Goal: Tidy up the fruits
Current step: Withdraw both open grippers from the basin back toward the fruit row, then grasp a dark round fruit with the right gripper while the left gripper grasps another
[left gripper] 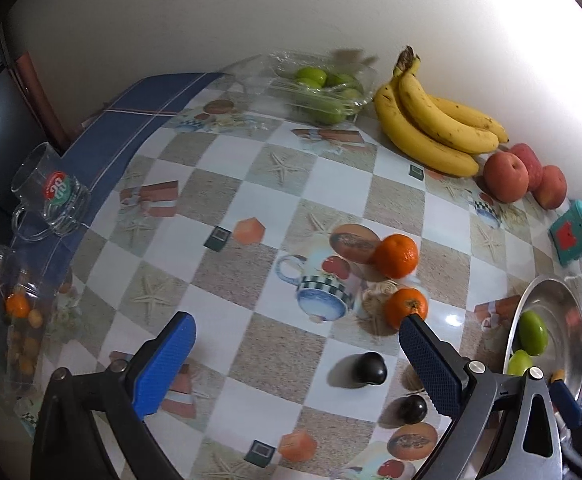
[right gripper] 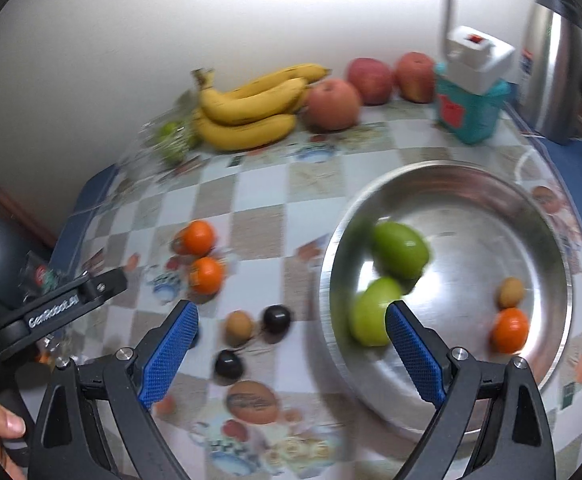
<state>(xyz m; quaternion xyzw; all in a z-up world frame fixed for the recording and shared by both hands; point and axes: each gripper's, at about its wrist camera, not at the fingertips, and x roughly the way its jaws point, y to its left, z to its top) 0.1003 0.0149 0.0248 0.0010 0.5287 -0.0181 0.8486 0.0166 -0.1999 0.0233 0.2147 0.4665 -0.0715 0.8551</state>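
Note:
Two oranges (left gripper: 395, 255) (left gripper: 406, 307) and two dark plums (left gripper: 370, 367) (left gripper: 411, 409) lie on the checkered tablecloth. My left gripper (left gripper: 295, 334) is open and empty above them. My right gripper (right gripper: 291, 322) is open and empty, over the left rim of a steel bowl (right gripper: 539, 216). The bowl holds two green fruits (right gripper: 399, 249) (right gripper: 373, 312), an orange (right gripper: 510, 330) and a small brown fruit (right gripper: 511, 292). In the right wrist view a brown fruit (right gripper: 239, 326), two plums (right gripper: 277, 319) (right gripper: 229, 364) and two oranges (right gripper: 198, 237) (right gripper: 206, 275) lie left of the bowl.
Bananas (left gripper: 435, 120), red apples (left gripper: 507, 176) and a clear tray of green fruit (left gripper: 323, 88) line the wall. A glass mug (left gripper: 51, 196) and a clear container (left gripper: 19, 320) stand at the left edge. A teal box (right gripper: 471, 108) and a steel kettle (right gripper: 559, 72) stand behind the bowl.

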